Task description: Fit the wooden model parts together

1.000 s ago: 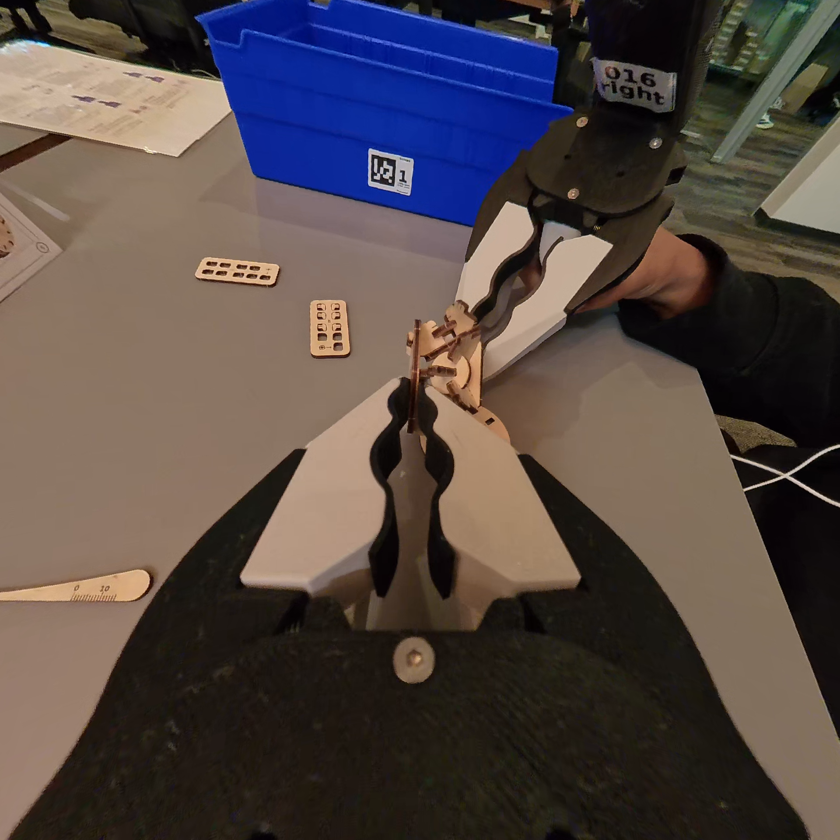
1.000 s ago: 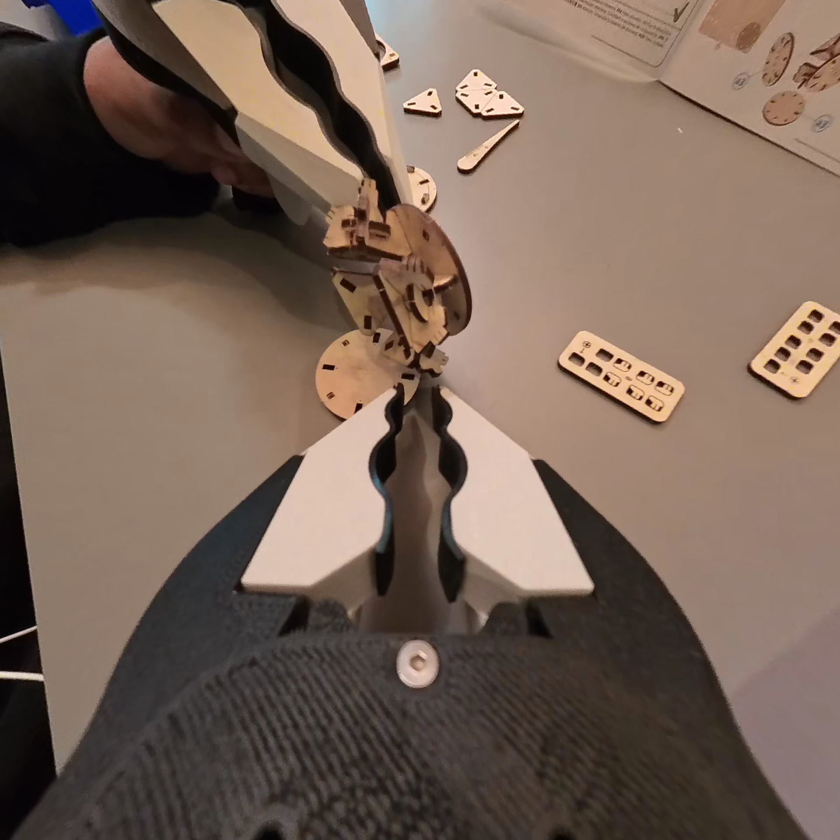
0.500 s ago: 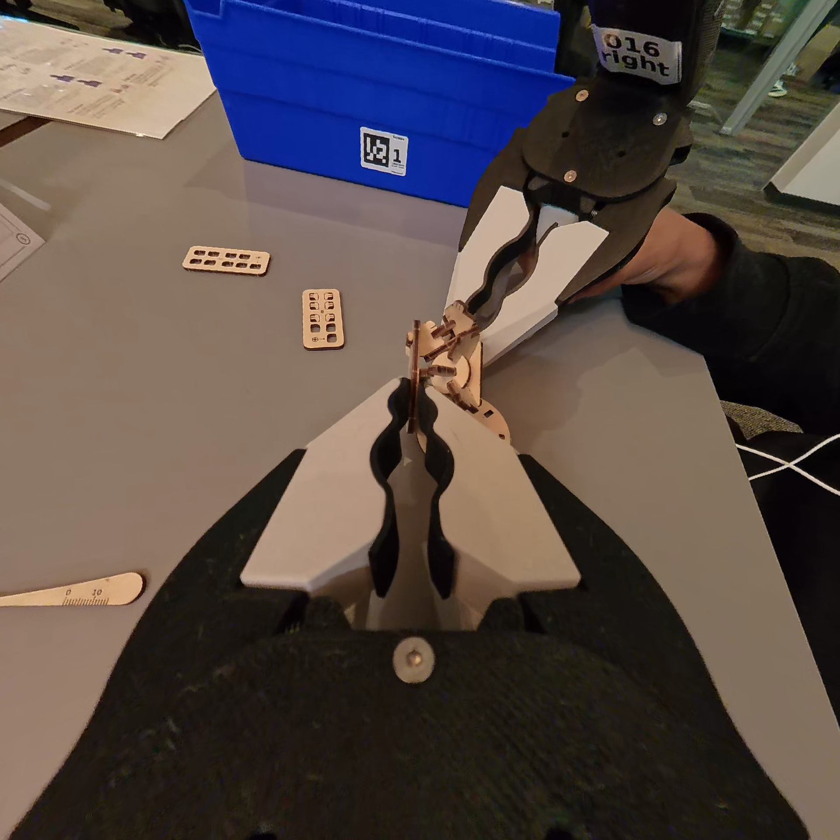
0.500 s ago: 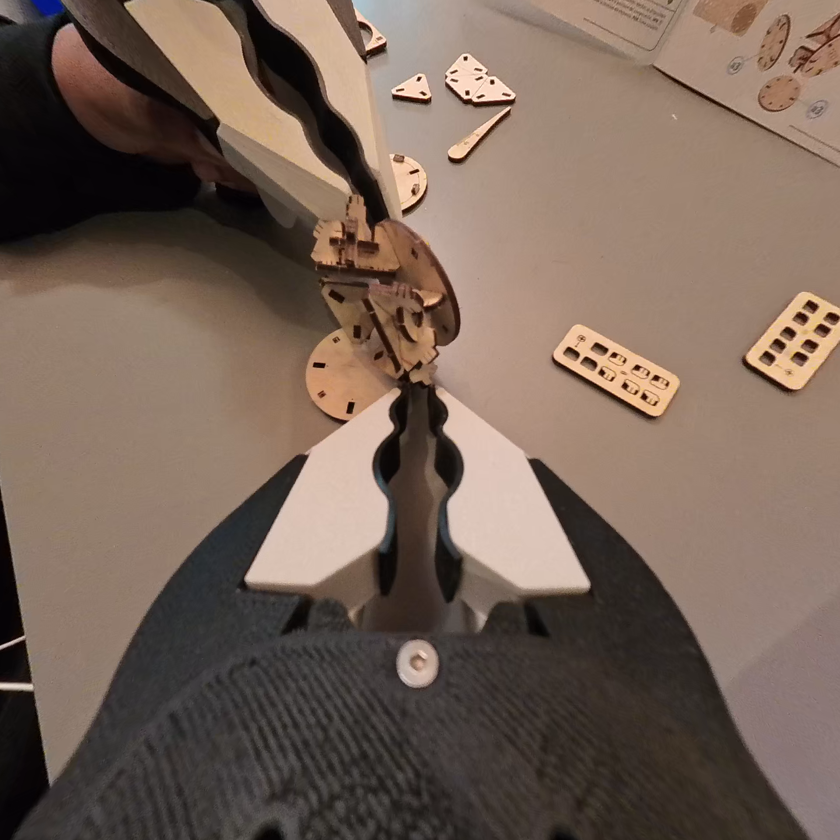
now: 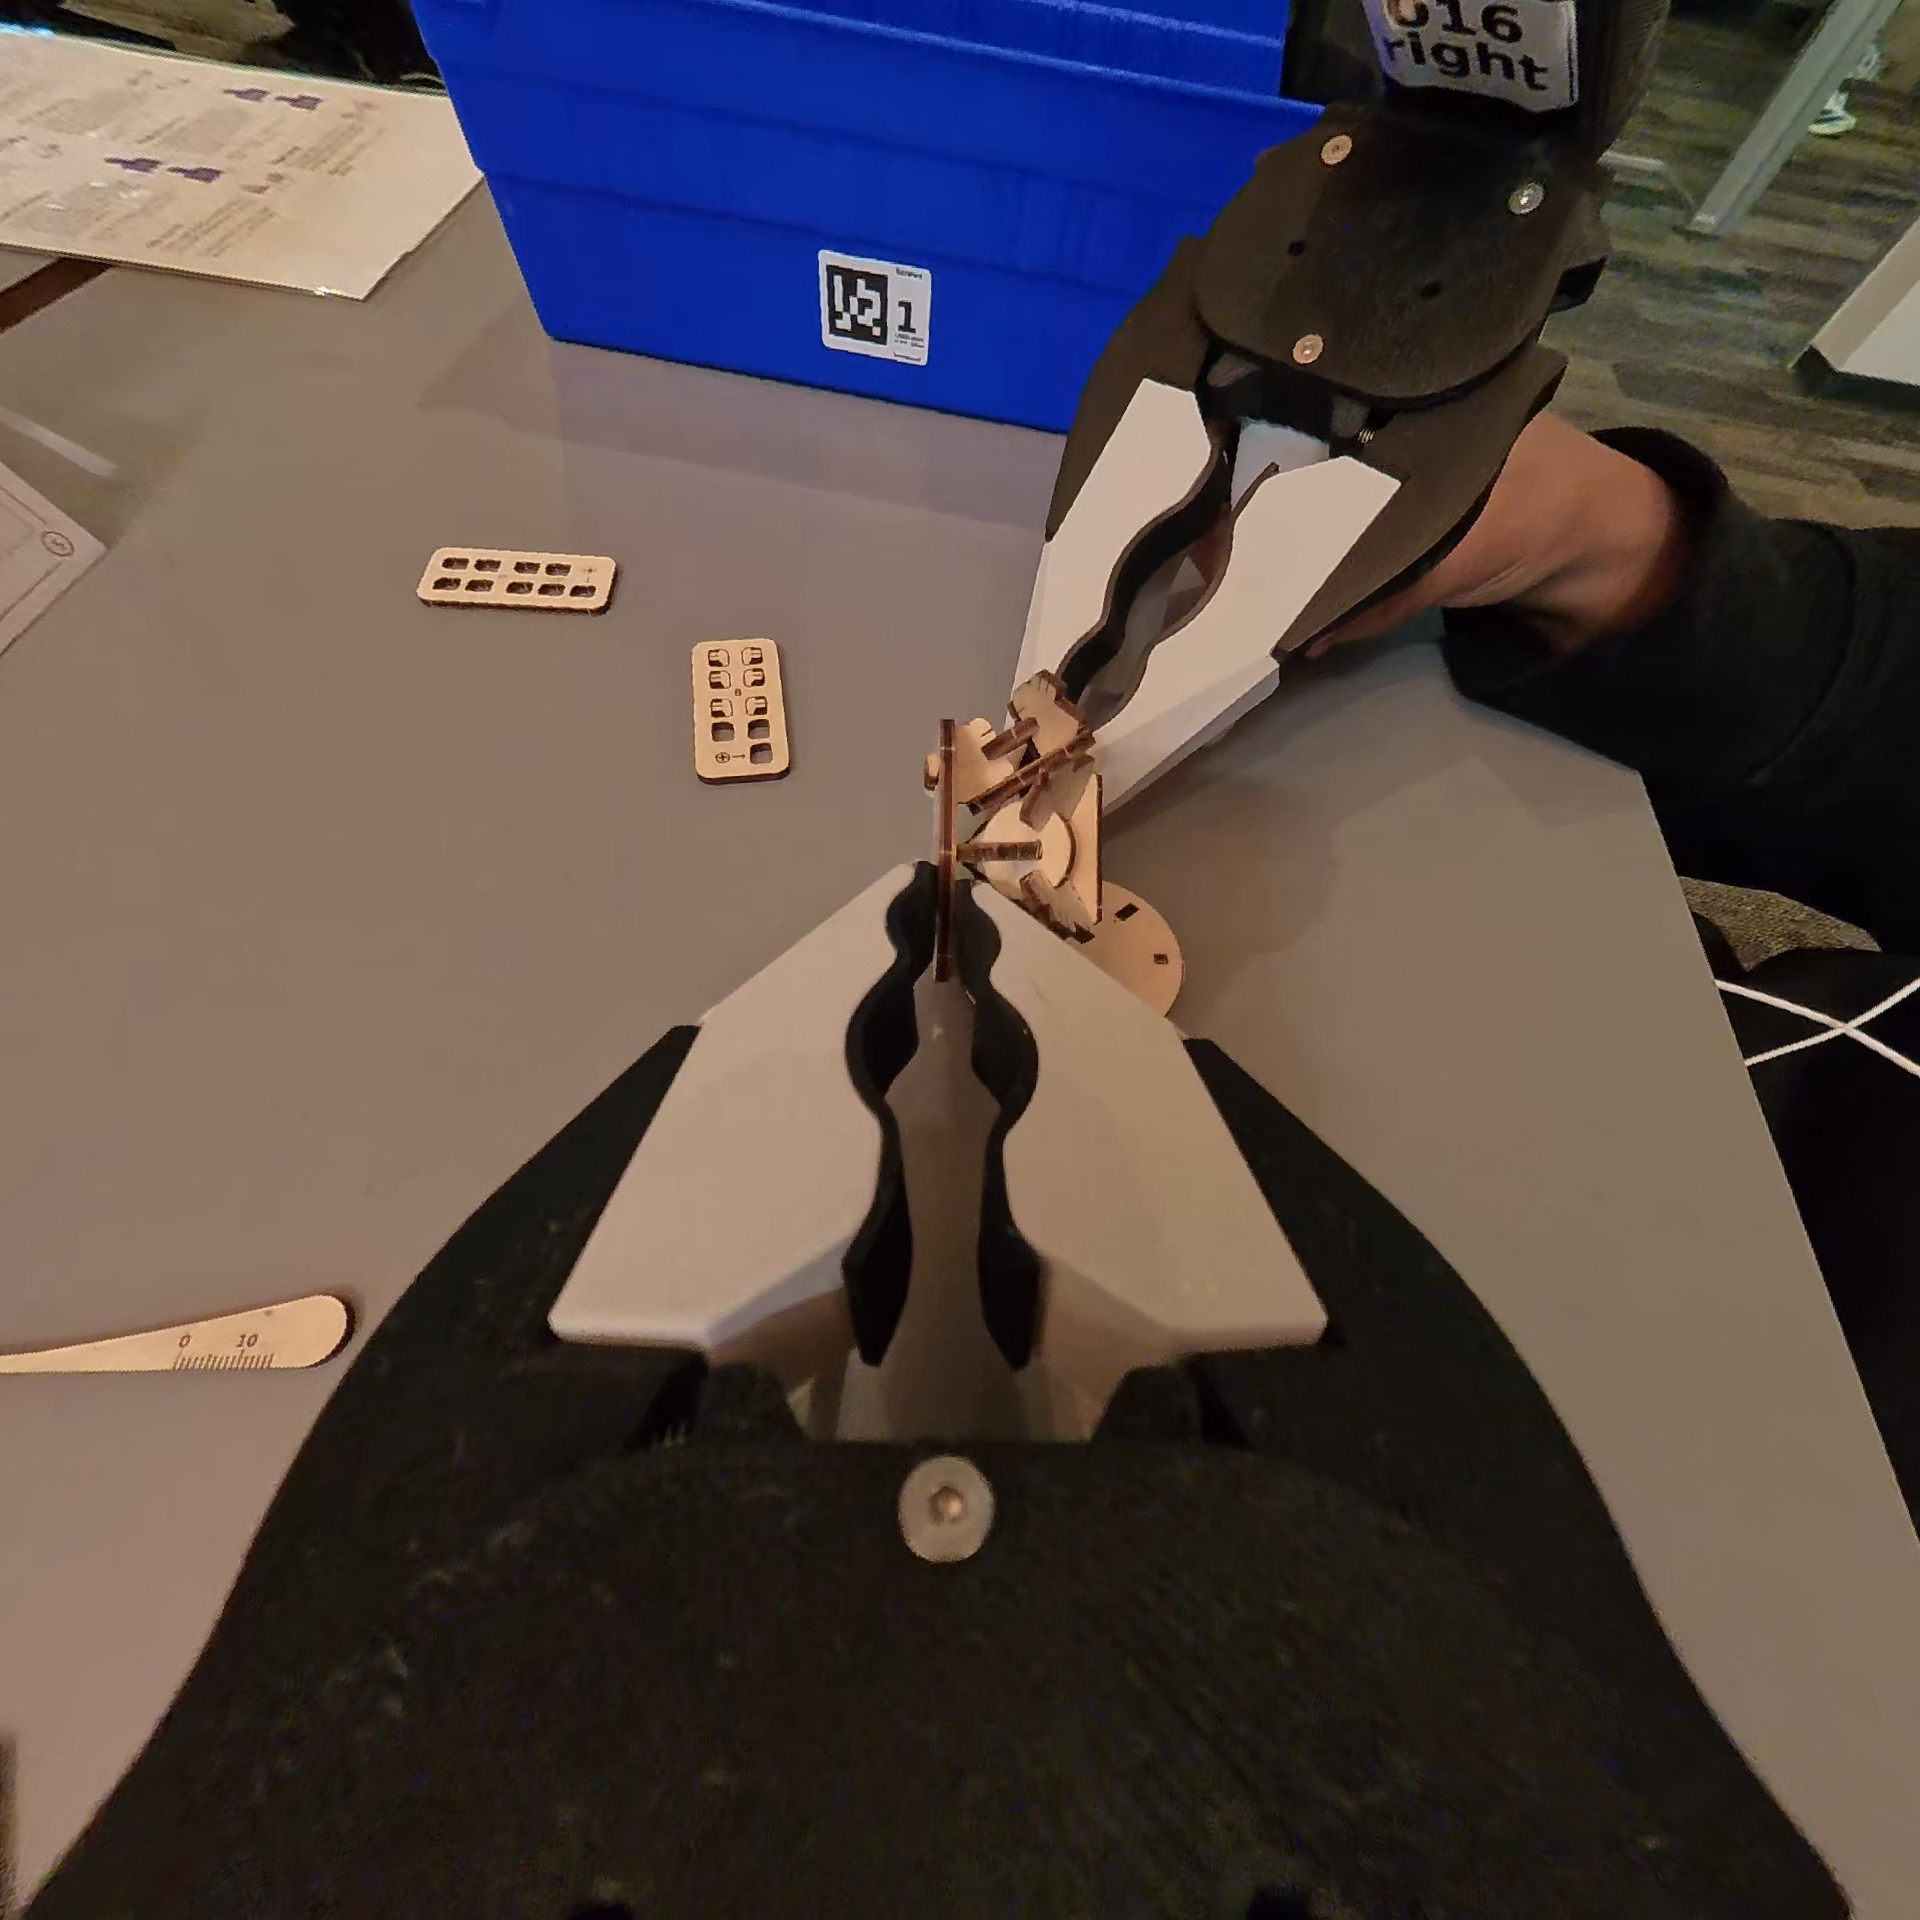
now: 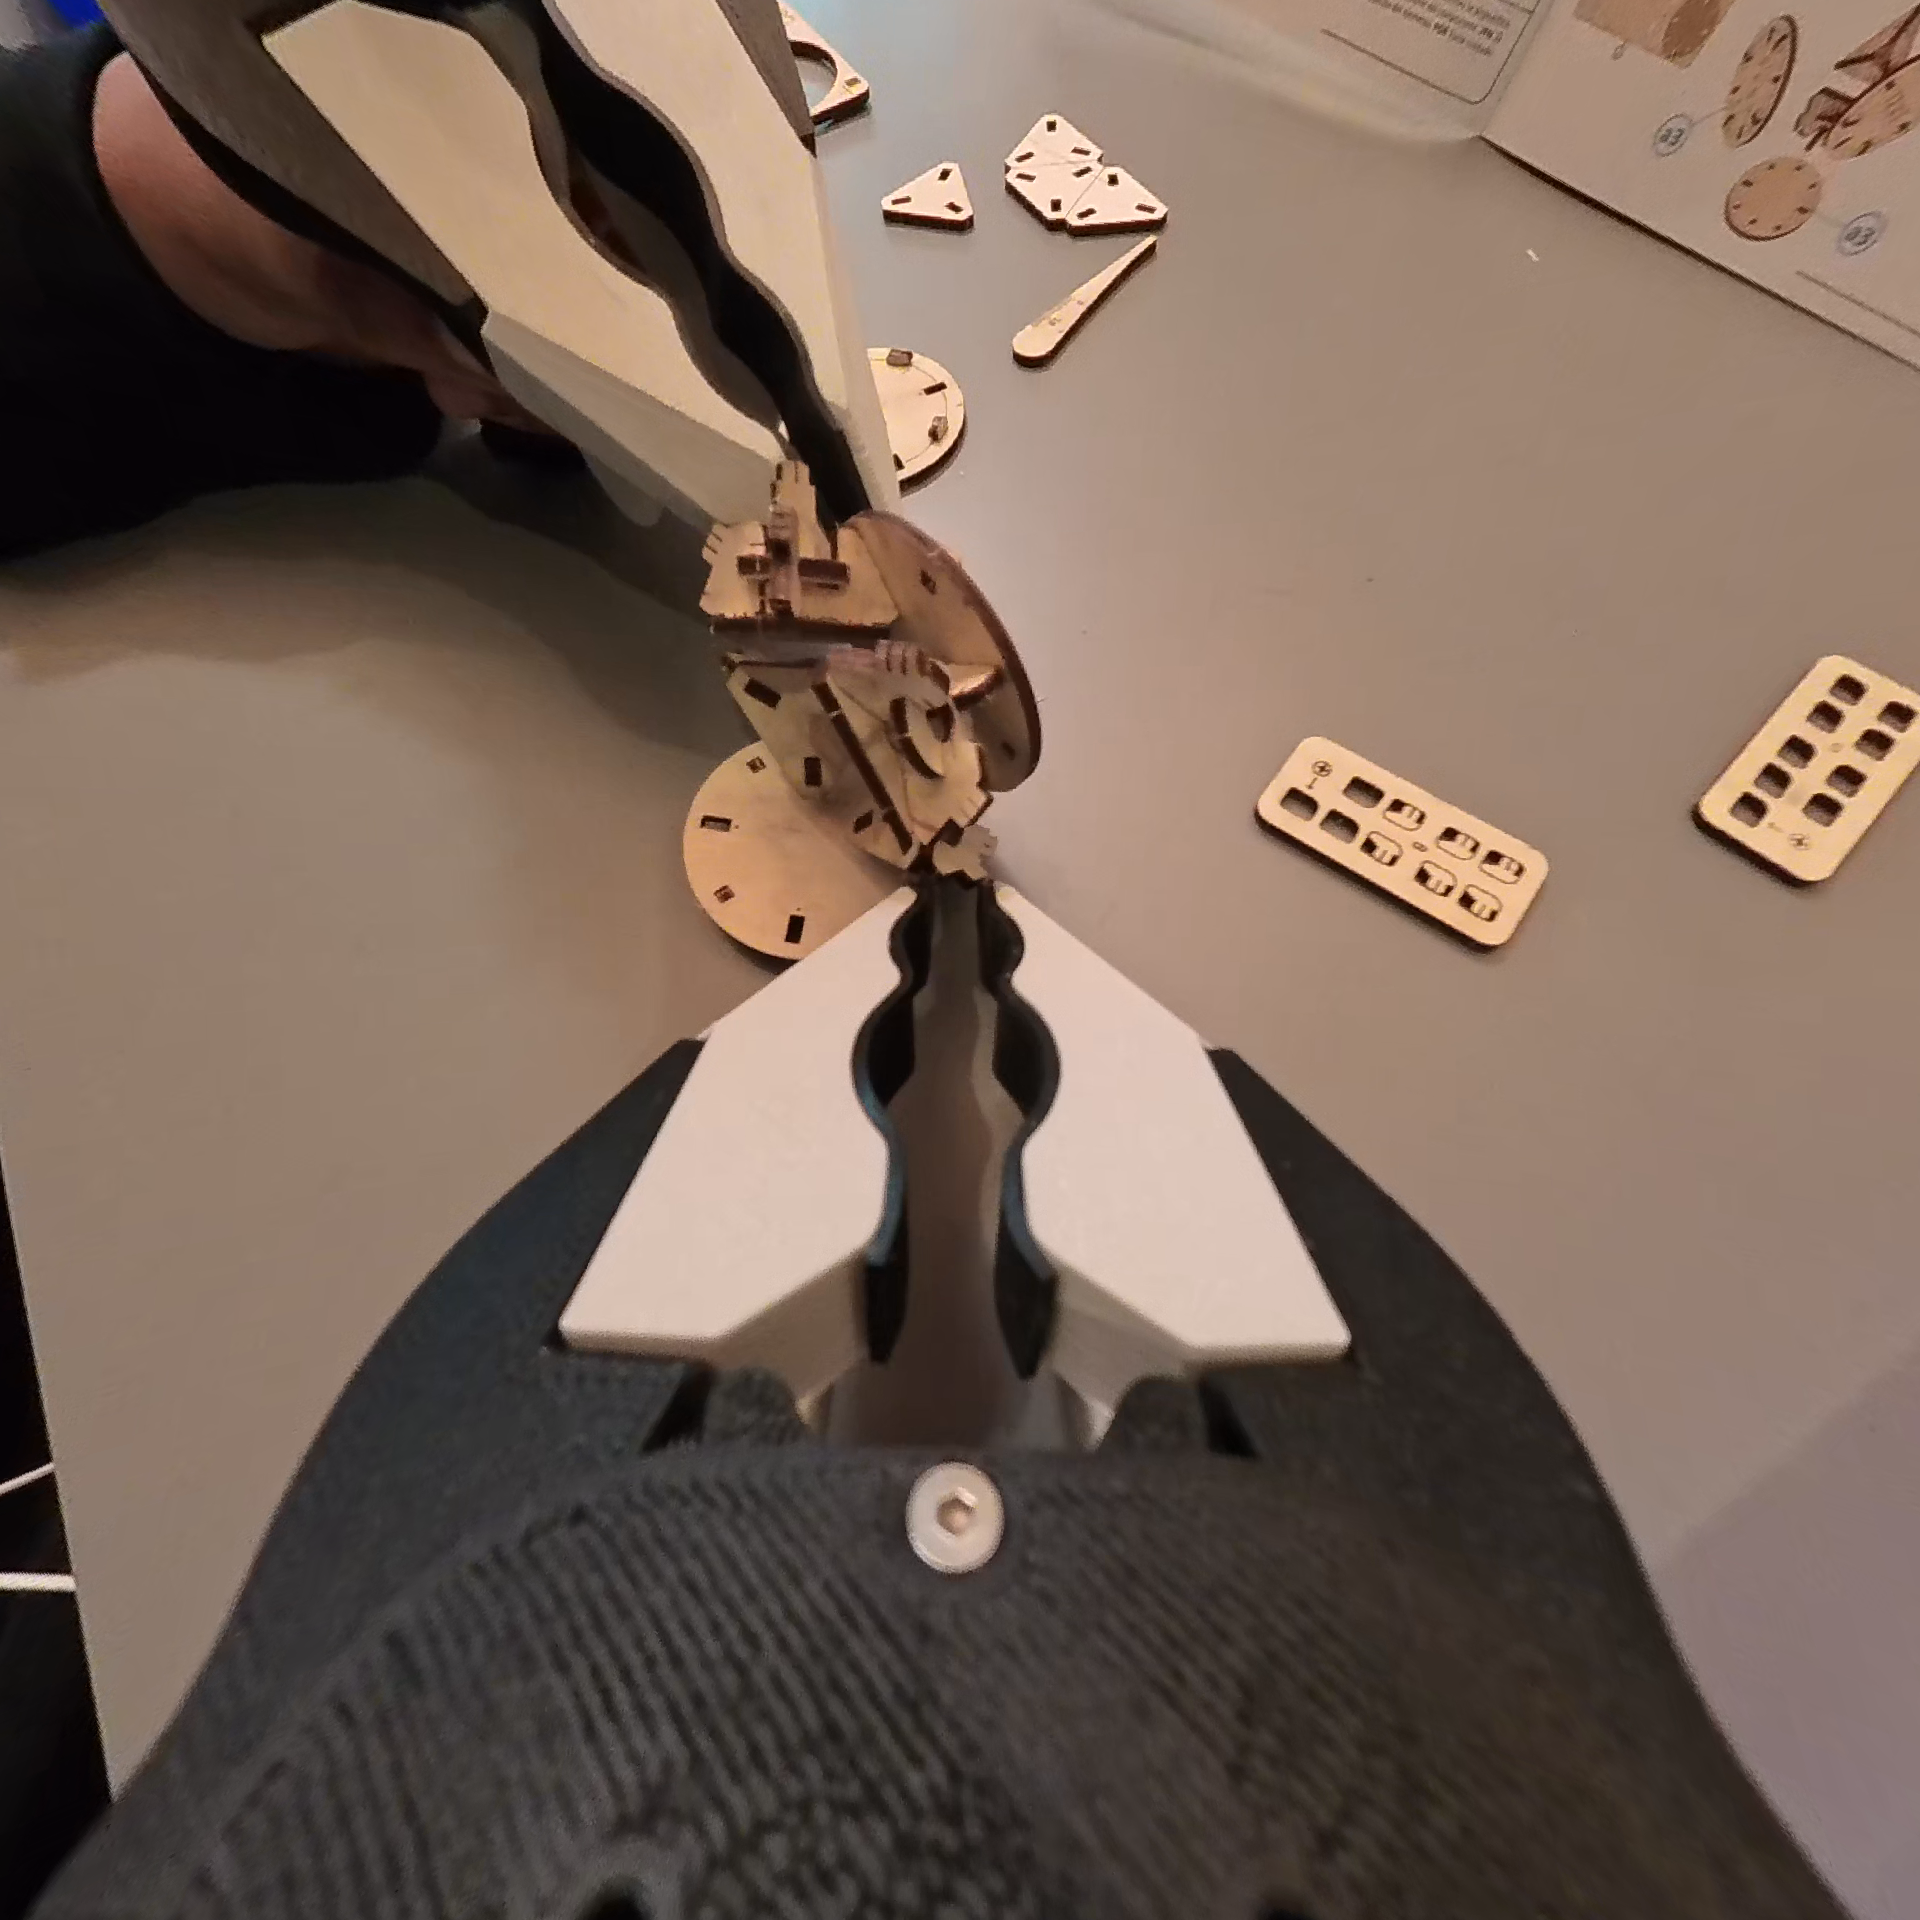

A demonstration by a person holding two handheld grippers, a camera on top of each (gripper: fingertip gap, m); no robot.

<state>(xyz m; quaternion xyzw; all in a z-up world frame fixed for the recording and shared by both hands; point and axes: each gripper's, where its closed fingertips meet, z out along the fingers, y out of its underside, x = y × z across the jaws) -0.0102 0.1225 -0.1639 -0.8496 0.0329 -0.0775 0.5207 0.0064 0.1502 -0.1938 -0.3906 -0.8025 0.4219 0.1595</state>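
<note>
A partly built wooden assembly is held above the grey worktop between both grippers. Several slotted pieces are already locked onto one upright disc. The left gripper has its jaws closed tight on that disc's edge. The right gripper has its jaws nearly together, pinching a small toothed tab at the assembly's opposite end. Many parts lie loose and unjoined. There are two flat discs, one directly under the assembly and one farther off. There are also two perforated rectangular plates, one single triangle and a cluster of triangles whose number I cannot tell. One tapered stick lies near them, and another piece is half hidden behind the left gripper. One blue bin stands at the back, with printed sheets beside it.
</note>
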